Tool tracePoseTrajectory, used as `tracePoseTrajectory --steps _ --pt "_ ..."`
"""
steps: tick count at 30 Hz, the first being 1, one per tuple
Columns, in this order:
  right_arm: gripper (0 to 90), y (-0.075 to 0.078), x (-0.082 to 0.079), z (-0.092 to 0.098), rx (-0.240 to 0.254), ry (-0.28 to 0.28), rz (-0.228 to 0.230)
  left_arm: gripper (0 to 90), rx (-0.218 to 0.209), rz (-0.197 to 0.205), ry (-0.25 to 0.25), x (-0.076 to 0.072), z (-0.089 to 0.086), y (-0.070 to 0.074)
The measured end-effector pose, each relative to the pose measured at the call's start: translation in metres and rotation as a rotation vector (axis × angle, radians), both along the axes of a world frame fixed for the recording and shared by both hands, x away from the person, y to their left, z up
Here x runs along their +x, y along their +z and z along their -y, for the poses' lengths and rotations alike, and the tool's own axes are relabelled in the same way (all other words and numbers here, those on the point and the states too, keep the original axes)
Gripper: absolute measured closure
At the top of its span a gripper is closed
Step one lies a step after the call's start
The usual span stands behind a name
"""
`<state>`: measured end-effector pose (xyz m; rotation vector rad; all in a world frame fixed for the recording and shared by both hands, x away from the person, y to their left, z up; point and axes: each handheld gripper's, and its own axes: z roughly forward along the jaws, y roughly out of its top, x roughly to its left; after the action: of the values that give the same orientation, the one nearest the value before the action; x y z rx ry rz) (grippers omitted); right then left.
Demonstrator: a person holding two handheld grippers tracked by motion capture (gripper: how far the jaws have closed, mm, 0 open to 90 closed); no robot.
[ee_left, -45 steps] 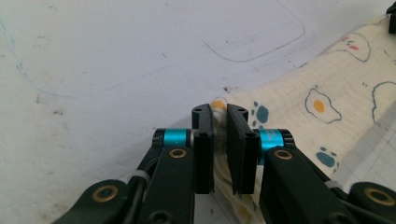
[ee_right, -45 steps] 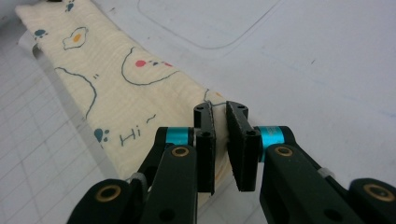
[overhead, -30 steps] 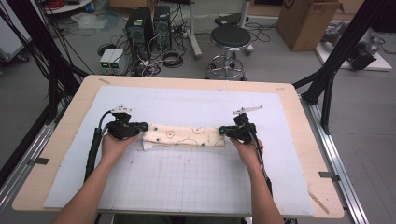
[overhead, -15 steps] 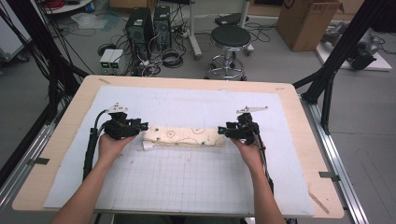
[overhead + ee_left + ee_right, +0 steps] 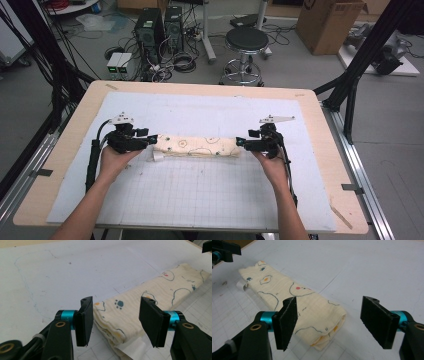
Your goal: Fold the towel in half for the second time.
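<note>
A long folded cream cloth (image 5: 197, 146) printed with paw and animal outlines lies flat on the white gridded mat (image 5: 200, 200). My left gripper (image 5: 150, 141) is at its left end; its jaws have just been opening. In the left gripper view the cloth (image 5: 150, 297) lies between and below the left gripper (image 5: 116, 302), whose pads stand clear of it, and a white label (image 5: 132, 350) sticks out of the near end. My right gripper (image 5: 241, 143) is at the right end, its jaws also just opening. In the right gripper view the cloth's end (image 5: 312, 307) sits between the spread pads of the right gripper (image 5: 329, 301), untouched.
The mat covers most of a wooden table (image 5: 60, 165). Beyond the far edge are a black stool (image 5: 246, 42), computer cases (image 5: 160, 30) with cables, and a cardboard box (image 5: 327, 20). Black frame struts (image 5: 350, 95) stand at the table's right side.
Both grippers were shut on the cloth's ends; they have opened and let go. Each hand has drawn back slightly from its end. The cloth lies still on the mat.
</note>
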<state>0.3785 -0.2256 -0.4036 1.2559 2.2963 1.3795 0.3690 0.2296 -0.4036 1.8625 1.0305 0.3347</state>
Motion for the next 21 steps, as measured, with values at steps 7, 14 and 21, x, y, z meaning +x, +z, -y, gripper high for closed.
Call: tracePoseTrajectory --steps 7,14,21 --pt "23.1 -0.002 -0.007 0.004 0.011 -0.011 0.006 42.5 0.006 0.004 -0.005 -0.003 -0.001 0.0" --pt "20.7 -0.002 -0.013 0.007 -0.002 -0.017 0.022 41.2 0.017 0.01 -0.014 -0.008 -0.001 0.0" --pt "18.8 0.0 -0.02 0.009 -0.015 -0.015 0.038 40.3 0.02 0.025 -0.032 -0.015 0.0 0.003"
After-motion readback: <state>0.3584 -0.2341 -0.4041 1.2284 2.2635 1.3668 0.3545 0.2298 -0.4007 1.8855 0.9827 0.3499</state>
